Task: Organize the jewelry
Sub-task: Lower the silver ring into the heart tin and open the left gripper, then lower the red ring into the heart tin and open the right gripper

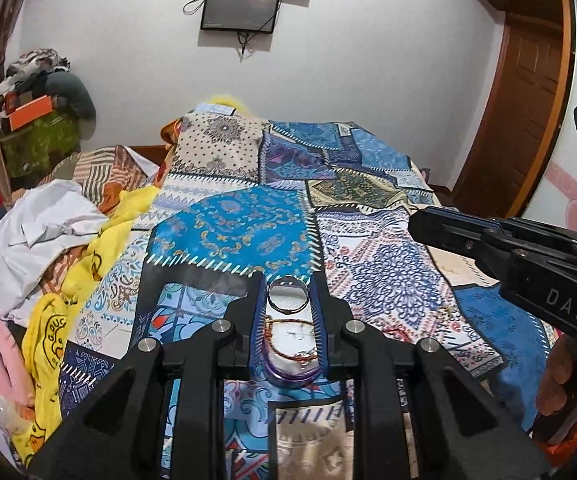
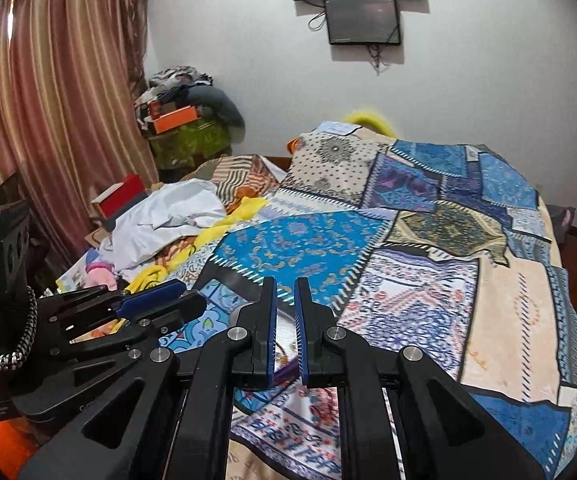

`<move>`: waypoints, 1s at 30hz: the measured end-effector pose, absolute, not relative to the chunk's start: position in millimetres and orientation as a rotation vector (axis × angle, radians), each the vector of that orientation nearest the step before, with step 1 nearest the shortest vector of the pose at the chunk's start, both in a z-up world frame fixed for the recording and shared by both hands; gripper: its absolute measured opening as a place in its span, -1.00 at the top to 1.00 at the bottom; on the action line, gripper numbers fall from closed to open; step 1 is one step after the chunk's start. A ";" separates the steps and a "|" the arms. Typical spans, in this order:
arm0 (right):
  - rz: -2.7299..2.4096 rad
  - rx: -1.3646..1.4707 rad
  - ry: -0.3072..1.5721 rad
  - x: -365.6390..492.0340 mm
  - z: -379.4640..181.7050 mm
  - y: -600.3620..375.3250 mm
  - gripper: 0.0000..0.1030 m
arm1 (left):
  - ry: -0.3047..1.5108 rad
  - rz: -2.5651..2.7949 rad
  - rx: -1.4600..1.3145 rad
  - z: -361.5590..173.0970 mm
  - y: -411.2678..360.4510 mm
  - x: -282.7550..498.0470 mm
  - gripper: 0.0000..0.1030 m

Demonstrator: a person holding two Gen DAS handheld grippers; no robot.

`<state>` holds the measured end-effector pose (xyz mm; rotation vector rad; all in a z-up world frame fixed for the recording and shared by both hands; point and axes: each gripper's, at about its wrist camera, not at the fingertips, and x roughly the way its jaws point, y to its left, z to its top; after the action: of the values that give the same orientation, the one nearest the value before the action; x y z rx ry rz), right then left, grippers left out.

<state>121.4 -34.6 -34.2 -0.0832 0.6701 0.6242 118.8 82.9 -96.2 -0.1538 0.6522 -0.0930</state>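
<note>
Jewelry container held over the patchwork bed, sorting seemingly near its end

Low centre of the left view, the left gripper is clamped around a small clear purple-rimmed plastic container holding a thin red-and-gold bangle, with a silver metal ring at its far edge. The right gripper, empty and narrowly parted, hovers over the blue patchwork bedspread; I see no loose jewelry left.

Even, soft indoor light; sharp centre, strong fisheye bending, dark vignetted corners.
</note>
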 end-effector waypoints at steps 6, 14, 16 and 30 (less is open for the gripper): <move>0.618 -0.106 0.728 123.5 -47.9 -40.4 0.85 | 0.677 -0.101 -0.168 -110.7 86.4 125.4 0.59; 0.576 -0.126 0.850 123.2 -78.5 -57.9 0.23 | 0.702 -0.114 -0.167 -123.8 82.0 130.6 0.59; 0.574 -0.143 0.870 121.6 -87.3 -56.3 0.23 | 0.707 -0.113 -0.168 -126.0 82.0 129.8 0.59; 0.553 -0.221 0.971 123.7 -127.4 -51.1 0.65 | 0.729 -0.111 -0.190 -134.3 86.9 126.8 0.59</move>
<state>123.7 -51.1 -127.4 -0.2207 0.9710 0.5531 126.8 86.9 -134.3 -0.1899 0.7285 -0.1105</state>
